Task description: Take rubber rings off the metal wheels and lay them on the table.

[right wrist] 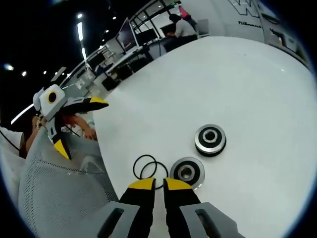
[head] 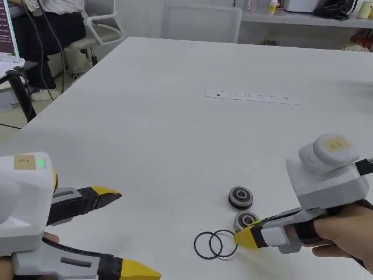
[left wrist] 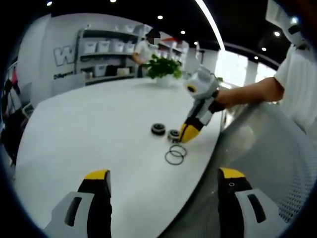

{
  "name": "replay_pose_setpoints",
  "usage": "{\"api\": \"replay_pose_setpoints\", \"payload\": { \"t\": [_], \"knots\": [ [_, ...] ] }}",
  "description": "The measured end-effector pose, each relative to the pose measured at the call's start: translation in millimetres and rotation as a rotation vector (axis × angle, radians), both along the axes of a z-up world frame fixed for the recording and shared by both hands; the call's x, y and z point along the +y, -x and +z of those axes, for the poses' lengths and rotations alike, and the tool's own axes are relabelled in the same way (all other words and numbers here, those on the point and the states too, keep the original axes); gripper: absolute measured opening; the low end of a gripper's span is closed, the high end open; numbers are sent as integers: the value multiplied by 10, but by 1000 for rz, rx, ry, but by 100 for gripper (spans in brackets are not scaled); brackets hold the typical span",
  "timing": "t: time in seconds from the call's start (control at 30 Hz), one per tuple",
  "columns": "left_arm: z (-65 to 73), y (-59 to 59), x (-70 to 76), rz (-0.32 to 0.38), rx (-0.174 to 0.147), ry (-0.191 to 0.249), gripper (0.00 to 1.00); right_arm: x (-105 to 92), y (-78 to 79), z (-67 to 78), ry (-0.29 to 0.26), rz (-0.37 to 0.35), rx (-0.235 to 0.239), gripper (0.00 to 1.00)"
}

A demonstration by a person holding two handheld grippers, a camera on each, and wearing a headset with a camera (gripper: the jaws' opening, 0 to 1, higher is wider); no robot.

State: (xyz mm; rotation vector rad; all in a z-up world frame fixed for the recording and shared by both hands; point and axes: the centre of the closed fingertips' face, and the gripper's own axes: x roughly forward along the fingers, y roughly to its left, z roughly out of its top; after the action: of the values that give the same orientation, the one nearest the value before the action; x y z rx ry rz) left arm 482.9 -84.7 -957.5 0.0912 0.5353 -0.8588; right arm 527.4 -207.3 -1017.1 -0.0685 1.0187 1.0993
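Right fingers [right wrist: 142, 184] together beside wheel [right wrist: 186, 171]

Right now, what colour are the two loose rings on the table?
Black; the rubber rings show best in the right gripper view.

Head view: bright, even, diffuse light; white table [head: 175, 116] near washed out; faint soft shadows under metal wheels [head: 240, 197]. Left gripper view: ceiling light strip [left wrist: 210, 22] glares at top, window [left wrist: 233, 64] blown out upper right. Both gripper views: heavy fisheye bending toward edges, dark ceiling, small spot lights [right wrist: 79, 16].
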Motion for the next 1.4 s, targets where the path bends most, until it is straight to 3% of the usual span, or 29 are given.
{"api": "replay_pose_setpoints", "payload": {
  "t": [0.27, 0.4, 0.67, 0.73, 0.83, 1.0, 1.4],
  "knots": [
    [8, -8, 8, 3, -7, -8, 90, -7, -69, 89, -24, -21, -22, 6],
    [11, -15, 16, 6, -10, -10, 90, 20, -106, 180, -62, -36, -30, 10],
    [12, -21, 24, 6, -14, -18, 89, 80, -124, 344, -103, -8, -99, 12],
    [50, -33, 16, 9, -27, -3, 89, 109, -120, 418, -128, 2, -115, 14],
    [66, -41, 17, 13, -31, 7, 89, 128, -235, 575, -168, 6, -200, 16],
    [63, -41, 10, 2, -37, -7, 88, 135, -319, 801, -254, -40, -223, 20],
    [33, -39, -9, -31, -42, -42, 89, 126, -704, 1221, -275, -93, -356, 24]
  ]
}}
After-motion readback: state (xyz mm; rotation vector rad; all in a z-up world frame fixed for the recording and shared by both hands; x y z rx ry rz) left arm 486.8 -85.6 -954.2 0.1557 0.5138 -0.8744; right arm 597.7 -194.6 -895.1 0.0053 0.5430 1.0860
